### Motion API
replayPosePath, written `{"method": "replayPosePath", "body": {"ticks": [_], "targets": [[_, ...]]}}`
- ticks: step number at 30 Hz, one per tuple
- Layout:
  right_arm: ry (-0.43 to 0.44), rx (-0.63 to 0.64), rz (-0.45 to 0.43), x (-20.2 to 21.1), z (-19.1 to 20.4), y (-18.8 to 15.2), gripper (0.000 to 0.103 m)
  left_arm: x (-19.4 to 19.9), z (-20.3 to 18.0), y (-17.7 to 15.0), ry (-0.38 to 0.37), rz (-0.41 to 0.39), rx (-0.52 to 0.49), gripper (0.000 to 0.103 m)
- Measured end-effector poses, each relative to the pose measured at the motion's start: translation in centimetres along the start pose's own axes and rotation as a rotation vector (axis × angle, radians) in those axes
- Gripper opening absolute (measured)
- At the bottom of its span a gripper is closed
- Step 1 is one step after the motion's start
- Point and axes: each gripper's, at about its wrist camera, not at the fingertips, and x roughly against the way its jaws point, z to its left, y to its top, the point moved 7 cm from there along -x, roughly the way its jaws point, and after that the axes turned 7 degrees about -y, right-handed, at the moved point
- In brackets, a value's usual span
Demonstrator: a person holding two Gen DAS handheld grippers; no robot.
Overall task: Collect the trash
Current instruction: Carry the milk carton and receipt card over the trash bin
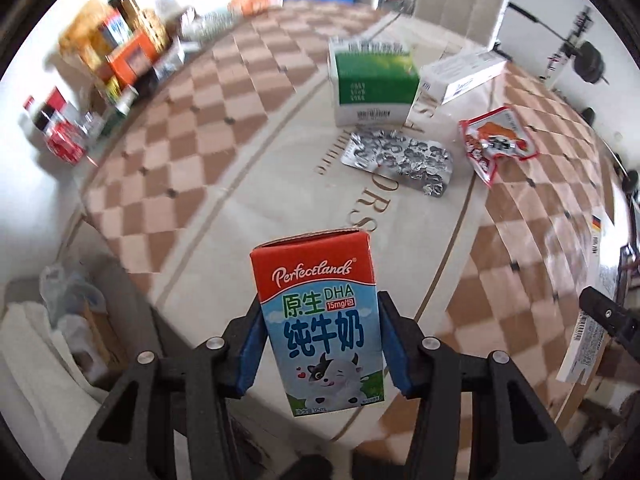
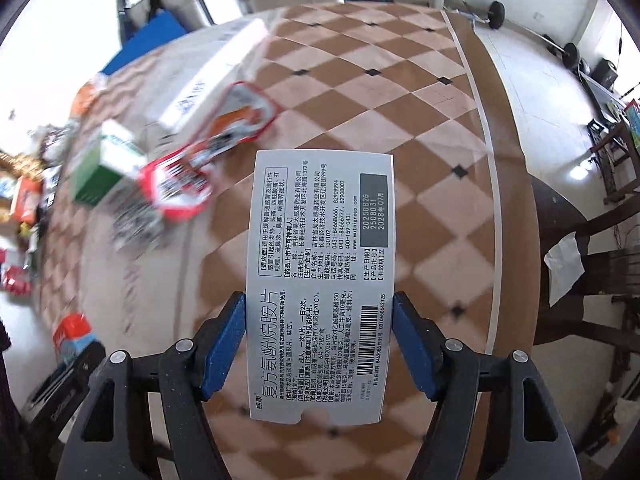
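My left gripper [image 1: 320, 340] is shut on a small red and blue milk carton [image 1: 320, 312] and holds it upright above the checkered tablecloth [image 1: 192, 168]. My right gripper [image 2: 320, 340] is shut on a flat white medicine box [image 2: 320, 280] printed with black text, held above the table. On the table lie a crumpled foil blister pack [image 1: 400, 156], a red snack wrapper [image 1: 494, 142], a green and white carton [image 1: 372, 80] and a white box [image 1: 460, 72]. The wrapper [image 2: 208, 156] and green carton [image 2: 104, 164] also show blurred in the right wrist view.
A cluster of boxes, cans and bottles [image 1: 104, 64] stands at the table's far left. A plastic bag [image 1: 68, 300] sits below the table edge at left. The right gripper [image 1: 612, 320] shows at the left view's right edge. Chairs [image 2: 624, 280] and barbell weights [image 2: 496, 12] stand beyond the table.
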Motion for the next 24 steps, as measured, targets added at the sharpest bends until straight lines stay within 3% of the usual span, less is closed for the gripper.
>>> {"method": "replayPosePath", "body": {"ticks": [5,9,13,17,24], "targets": [[0.028,0.051,-0.035,5.1,2.5,-6.8,0.073,3.8,3.5,-2.0,-0.005,-0.083,-0.065,0.048],[0.051,0.084,-0.043,8.3,3.8,-13.3,0.074,5.8,7.0,-6.4,-0.042,-0.078,-0.05,0.048],[0.082,0.131,-0.005,9.0,6.1,-20.5,0.074,5.4,10.7,-12.0,-0.089,0.013,0.015,0.048],[0.1,0.199,0.075,6.9,8.4,-27.4,0.074,3.0,13.7,-17.2,-0.103,0.118,0.067,0.048],[0.105,0.279,0.268,-2.6,9.4,-37.0,0.074,-8.1,15.8,-22.9,-0.203,0.341,0.185,0.049]]}}
